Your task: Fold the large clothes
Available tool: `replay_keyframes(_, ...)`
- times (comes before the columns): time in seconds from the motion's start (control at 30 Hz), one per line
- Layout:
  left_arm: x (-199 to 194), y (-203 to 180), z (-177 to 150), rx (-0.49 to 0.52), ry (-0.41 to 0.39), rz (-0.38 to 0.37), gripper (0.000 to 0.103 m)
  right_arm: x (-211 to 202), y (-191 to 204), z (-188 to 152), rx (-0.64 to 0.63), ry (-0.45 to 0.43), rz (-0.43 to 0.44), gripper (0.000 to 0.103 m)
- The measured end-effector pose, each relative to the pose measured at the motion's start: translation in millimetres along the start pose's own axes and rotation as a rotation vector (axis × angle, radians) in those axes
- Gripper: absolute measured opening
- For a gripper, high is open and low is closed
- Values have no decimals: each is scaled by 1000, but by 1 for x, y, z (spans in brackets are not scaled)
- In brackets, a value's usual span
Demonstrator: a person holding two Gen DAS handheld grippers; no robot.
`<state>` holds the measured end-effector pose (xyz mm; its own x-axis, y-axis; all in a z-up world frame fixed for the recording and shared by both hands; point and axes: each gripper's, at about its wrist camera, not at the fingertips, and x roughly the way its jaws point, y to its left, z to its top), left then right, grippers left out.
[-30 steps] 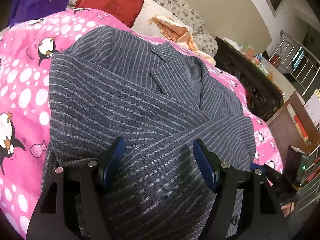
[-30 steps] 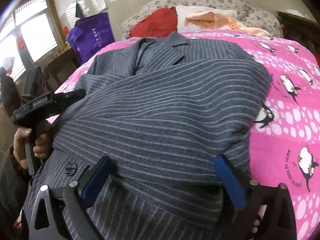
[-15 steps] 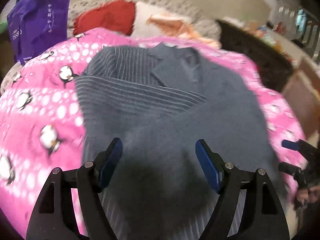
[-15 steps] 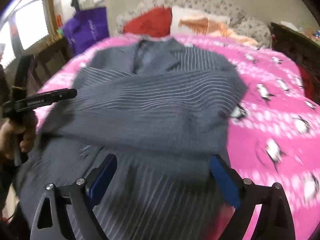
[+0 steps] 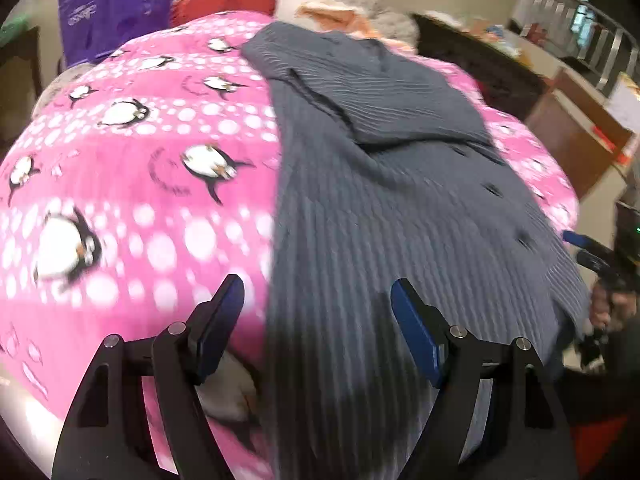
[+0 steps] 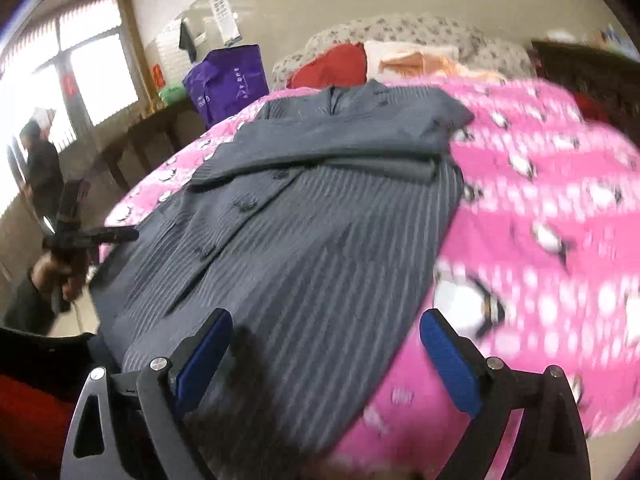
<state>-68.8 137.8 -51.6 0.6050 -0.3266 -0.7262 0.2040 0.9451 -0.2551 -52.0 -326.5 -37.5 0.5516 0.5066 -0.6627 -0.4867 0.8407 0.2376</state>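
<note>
Grey pinstriped coat (image 5: pixel 400 216) lies lengthwise down the middle of the bed (image 5: pixel 132 184), plenty of bare pink cover either side. Left gripper (image 5: pixel 316 320) and right gripper (image 6: pixel 324 348) hang at its near hem, jaws wide, gripping nothing. Sleeves folded across the chest.

The coat (image 5: pixel 400 208) is dark grey with thin pale pinstripes and dark buttons down its front. The bed cover (image 5: pixel 140 184) under it is bright pink, strewn with white dots and black-and-white penguins with orange beaks. At the head of the bed lie a red cushion (image 6: pixel 332 66), a white pillow (image 6: pixel 384 54) and a peach-orange cloth (image 6: pixel 424 62), against a pale headboard (image 6: pixel 420 30) with a small dark floral print. Beside the bed's far corner stands a purple bag (image 6: pixel 228 80) with pale lettering. Each claw (image 5: pixel 316 324) (image 6: pixel 324 356) is black with blue pads (image 6: pixel 448 364).
</note>
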Motion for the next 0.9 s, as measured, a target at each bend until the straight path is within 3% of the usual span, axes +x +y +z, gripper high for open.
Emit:
replay_keyframes(0.17,-3,-2,-10,-28,29,-167,77,8,3,-34,36,66,85,94)
replay_keyframes(0.37,4,-10,4,65,60,-160,77,-1,-2,-53,87,28,199,93)
replay_keyframes(0.43,5,-11,6,63,55,-163,77,-2,-6,-56,100,19,191,93)
replay_keyframes(0.53,4,-29,2,139,69,-230,76,-6,-9,-55,131,-19,258,93)
replay_keyframes(0.57,3,-35,1,164,70,-238,74,-8,-7,-54,133,-30,290,93)
replay_keyframes(0.63,1,-42,2,201,60,-210,61,-8,-1,-49,116,-49,354,93)
replay_keyframes(0.73,6,-27,11,137,54,-155,52,-2,-6,-40,120,-57,287,92)
replay_keyframes(0.8,11,-23,11,111,67,-158,44,1,-17,-38,191,-73,317,90)
replay_keyframes(0.83,12,-23,10,114,68,-165,44,1,-19,-38,214,-82,367,90)
replay_keyframes(0.9,10,-31,6,149,71,-195,44,-3,-11,-36,162,-104,381,88)
